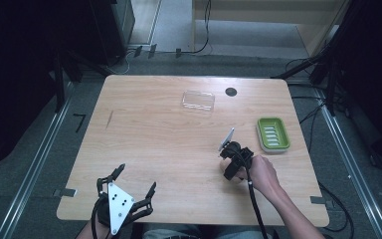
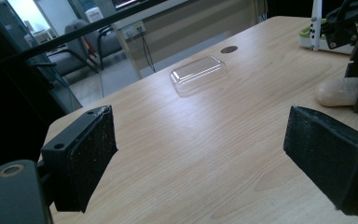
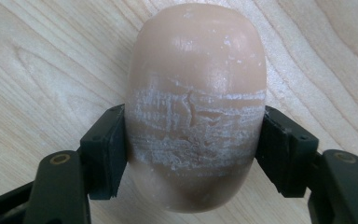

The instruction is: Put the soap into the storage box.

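Dark surroundings and grey flooring are seen around a light wooden table (image 1: 169,144), with cables trailing on the floor behind it and chairs visible through a window in the left gripper view. No brand, label or legible writing can be made out on anything.

A soap bar (image 3: 196,107), pale peach with whitish scuffed streaks across its middle, lies on the table and is clamped by the right hand-held gripper (image 3: 193,154), one jaw pressed against each of its long sides. In the high view the soap is almost wholly hidden beneath that hand-held gripper (image 1: 234,162) and the person's right hand (image 1: 263,174); only a small pale edge can be picked out. In the left gripper view one end of the soap (image 2: 338,91) shows, the rest cut off by the dark frame of the hand-held gripper.

Just beyond the soap and to its right, a green soap dish (image 1: 273,134) with a ribbed insert rests near the table edge. Well beyond the soap and to its left, a clear plastic lid (image 1: 198,100) lies flat; a dark round spot (image 1: 231,91) on the table sits close beside it, and what it is cannot be told.

Far to the left of the soap, at the near table edge, the left hand-held gripper (image 1: 135,182) is held with its jaws wide apart, holding nothing. Its holder's hand is mostly cut off by the frame.
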Demonstrator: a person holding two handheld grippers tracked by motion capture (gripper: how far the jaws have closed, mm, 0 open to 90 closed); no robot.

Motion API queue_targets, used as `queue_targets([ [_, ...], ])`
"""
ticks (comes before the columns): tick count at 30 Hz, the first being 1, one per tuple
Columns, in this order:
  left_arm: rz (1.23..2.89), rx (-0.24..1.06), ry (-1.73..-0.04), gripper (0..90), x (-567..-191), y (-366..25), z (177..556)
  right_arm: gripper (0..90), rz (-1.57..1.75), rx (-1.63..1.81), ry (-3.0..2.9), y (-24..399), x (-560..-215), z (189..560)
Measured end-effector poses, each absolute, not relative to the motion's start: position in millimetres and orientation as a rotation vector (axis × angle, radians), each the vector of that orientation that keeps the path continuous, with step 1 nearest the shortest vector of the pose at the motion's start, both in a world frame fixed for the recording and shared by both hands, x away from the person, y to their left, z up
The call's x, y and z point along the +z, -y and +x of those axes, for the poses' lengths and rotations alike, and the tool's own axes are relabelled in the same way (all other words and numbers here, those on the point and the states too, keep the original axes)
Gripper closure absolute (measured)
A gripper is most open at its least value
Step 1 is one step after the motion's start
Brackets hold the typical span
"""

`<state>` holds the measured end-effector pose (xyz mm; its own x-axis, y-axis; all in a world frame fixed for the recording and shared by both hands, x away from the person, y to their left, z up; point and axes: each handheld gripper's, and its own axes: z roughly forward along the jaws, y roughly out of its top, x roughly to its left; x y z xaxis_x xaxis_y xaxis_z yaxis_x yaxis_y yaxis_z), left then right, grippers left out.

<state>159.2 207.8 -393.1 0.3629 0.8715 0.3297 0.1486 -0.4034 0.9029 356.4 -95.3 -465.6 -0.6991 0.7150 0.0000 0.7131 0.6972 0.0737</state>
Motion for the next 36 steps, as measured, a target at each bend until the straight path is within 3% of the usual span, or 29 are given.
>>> queue_targets([
  [36, 1.796, 1.103, -0.89, 9.9, -393, -208, 159, 33.5, 1.2, 0.086, -2.835, 111, -447, 358],
])
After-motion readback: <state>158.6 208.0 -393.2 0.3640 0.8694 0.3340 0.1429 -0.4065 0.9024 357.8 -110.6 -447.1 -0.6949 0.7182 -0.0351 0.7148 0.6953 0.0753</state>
